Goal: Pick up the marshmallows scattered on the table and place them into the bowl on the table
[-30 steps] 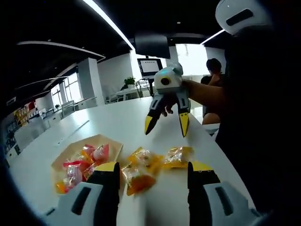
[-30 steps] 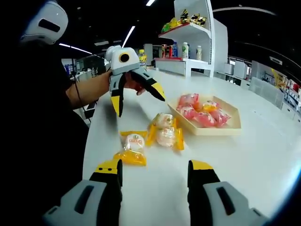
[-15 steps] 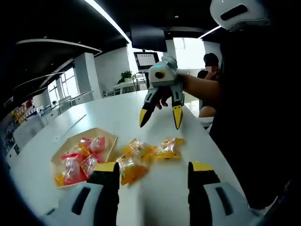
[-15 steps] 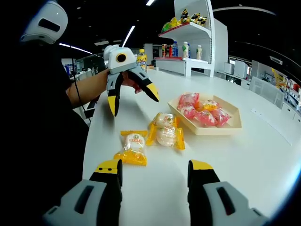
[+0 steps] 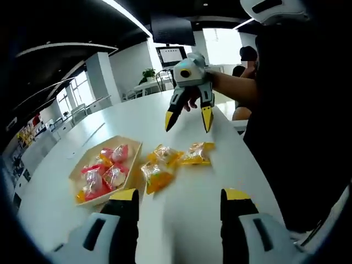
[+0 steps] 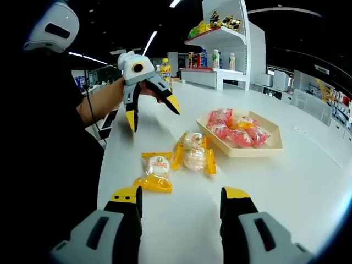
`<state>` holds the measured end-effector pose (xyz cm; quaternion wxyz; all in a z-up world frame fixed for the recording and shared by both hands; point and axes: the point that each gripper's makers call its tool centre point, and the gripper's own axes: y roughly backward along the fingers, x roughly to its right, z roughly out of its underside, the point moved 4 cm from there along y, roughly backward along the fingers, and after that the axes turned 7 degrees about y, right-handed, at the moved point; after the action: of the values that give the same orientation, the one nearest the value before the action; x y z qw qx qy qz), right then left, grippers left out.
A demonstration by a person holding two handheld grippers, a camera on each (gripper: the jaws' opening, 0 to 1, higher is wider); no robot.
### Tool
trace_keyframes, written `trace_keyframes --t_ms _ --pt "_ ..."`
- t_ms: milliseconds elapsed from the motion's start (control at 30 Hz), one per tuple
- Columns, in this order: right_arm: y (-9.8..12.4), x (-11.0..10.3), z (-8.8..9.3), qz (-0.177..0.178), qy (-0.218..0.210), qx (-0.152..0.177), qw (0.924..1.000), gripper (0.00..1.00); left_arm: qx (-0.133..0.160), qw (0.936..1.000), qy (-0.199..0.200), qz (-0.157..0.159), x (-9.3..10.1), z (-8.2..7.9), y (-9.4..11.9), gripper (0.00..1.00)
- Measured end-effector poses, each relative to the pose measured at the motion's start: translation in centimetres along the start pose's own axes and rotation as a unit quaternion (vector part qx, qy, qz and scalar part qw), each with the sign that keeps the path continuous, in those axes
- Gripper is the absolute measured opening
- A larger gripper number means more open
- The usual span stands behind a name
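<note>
White, glossy and long, the counter [image 5: 110, 118] [image 6: 308, 181] runs through an open office with ceiling light strips, and it carries all the task's things.

Left gripper view, left to right: a shallow hexagonal wooden bowl [image 5: 130, 165] sits on the counter and holds several pink-wrapped marshmallows [image 5: 104, 173]. Just beside its right rim lie two yellow-wrapped marshmallows [image 5: 158, 168], touching or overlapping each other. A third yellow-wrapped marshmallow [image 5: 198, 154] lies slightly apart, farther right. The left hand-held gripper [image 5: 179, 199] rises from the bottom edge, its two grey jaws with yellow tips spread wide with nothing between them, above bare counter short of the wrappers. Beyond the wrappers, the right hand-held gripper [image 5: 187, 118] hangs above the counter on a person's hand, its yellow-tipped jaws parted and empty. A person's dark sleeve [image 5: 297, 121] occupies the right side.

Right gripper view, left to right: the dark sleeve [image 6: 49, 143] stands at the left. The left hand-held gripper [image 6: 152, 110] hovers above the counter with its jaws splayed apart, holding nothing. Below it lies the single yellow-wrapped marshmallow [image 6: 156, 170], then the pair of yellow-wrapped marshmallows [image 6: 193, 153], then the wooden bowl [image 6: 242, 151] with its pink-wrapped marshmallows [image 6: 234, 130]. The right hand-held gripper [image 6: 180, 202] has its jaws wide apart and empty at the bottom edge. White shelving with bottles [image 6: 220, 58] stands behind the counter.
</note>
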<state>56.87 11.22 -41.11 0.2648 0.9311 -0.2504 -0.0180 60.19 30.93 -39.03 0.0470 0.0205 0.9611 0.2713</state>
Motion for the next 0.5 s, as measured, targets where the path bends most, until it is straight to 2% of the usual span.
trace_keyframes --t_ms 167,433,500 --pt "0.0 0.0 0.1 0.0 -0.001 0.0 1.0 0.56 -0.015 0.9999 -0.002 -0.002 0.2 0.5 0.4 0.6" --pt "0.1 0.0 0.0 0.0 0.001 -0.001 1.0 0.56 -0.024 0.9996 -0.002 -0.015 0.1 0.9 1.4 0.6" --pt "0.1 0.0 0.1 0.002 0.0 -0.002 1.0 0.56 -0.027 0.9996 0.001 -0.005 0.6 1.0 1.8 0.61"
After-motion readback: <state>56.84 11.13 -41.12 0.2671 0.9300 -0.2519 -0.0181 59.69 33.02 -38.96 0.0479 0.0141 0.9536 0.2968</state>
